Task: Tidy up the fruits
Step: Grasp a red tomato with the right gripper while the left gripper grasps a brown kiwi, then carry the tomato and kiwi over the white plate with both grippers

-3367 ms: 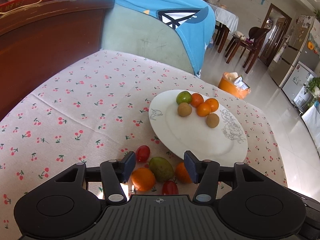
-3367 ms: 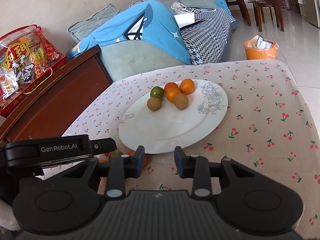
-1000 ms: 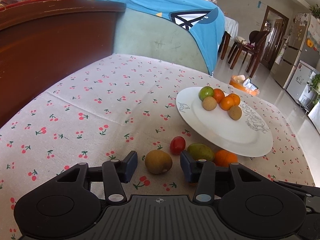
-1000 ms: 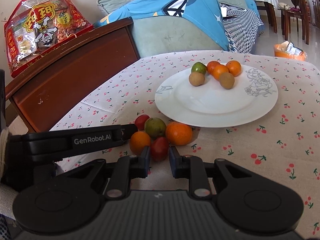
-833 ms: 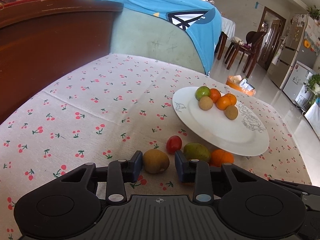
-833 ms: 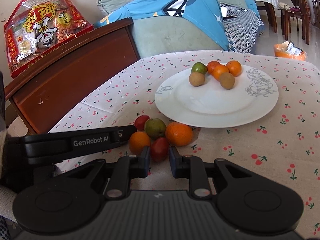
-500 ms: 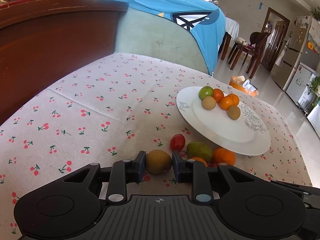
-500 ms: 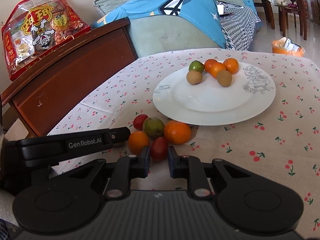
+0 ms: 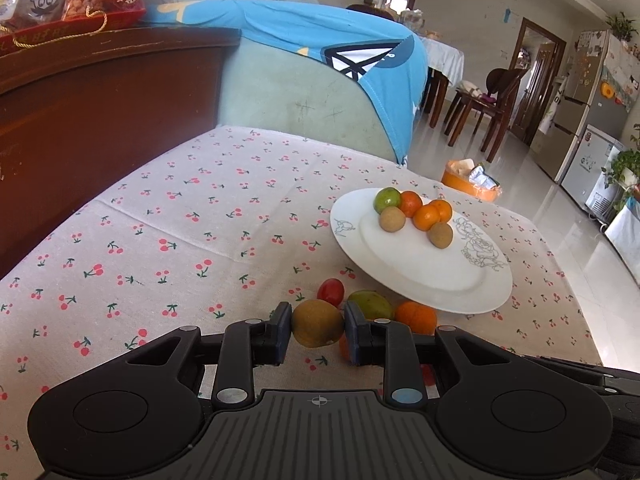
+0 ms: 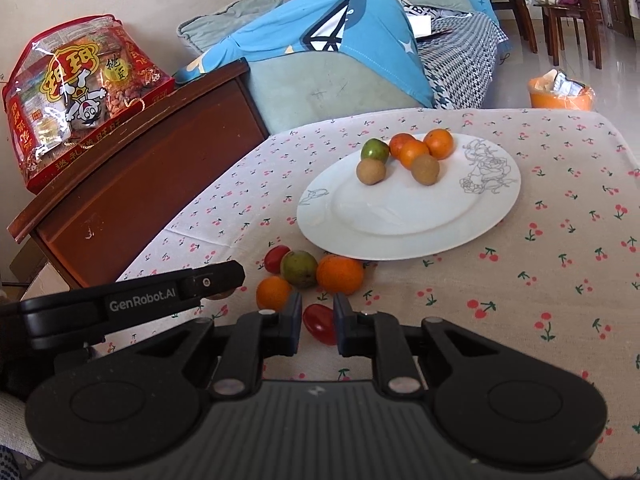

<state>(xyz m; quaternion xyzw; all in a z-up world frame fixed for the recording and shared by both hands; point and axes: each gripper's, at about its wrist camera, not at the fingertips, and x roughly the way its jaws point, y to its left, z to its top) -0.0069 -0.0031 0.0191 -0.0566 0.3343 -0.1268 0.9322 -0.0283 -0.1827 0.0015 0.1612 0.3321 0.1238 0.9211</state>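
Observation:
My left gripper (image 9: pixel 316 330) is shut on a brown kiwi (image 9: pixel 317 328) and holds it above the cherry-print tablecloth. My right gripper (image 10: pixel 318 322) is shut on a red tomato (image 10: pixel 319 323), lifted slightly. A white plate (image 10: pixel 400 216) holds several fruits: a green one (image 10: pixel 375 150), oranges (image 10: pixel 414 152) and two kiwis (image 10: pixel 371 171). Loose on the cloth by the plate's near edge lie a red tomato (image 10: pixel 277 258), a green mango (image 10: pixel 298 268) and two oranges (image 10: pixel 340 274). The left gripper's body (image 10: pixel 132 304) shows in the right wrist view.
A dark wooden cabinet (image 10: pixel 132 184) with a red snack bag (image 10: pixel 76 92) stands left of the table. A sofa with a blue cover (image 10: pixel 332 40) is behind. An orange bin (image 10: pixel 560 94) sits on the floor beyond the table's far edge.
My left gripper closed on the kiwi and lifted it. My right gripper, shut on the red tomato, rose and drew back from the loose fruit pile.

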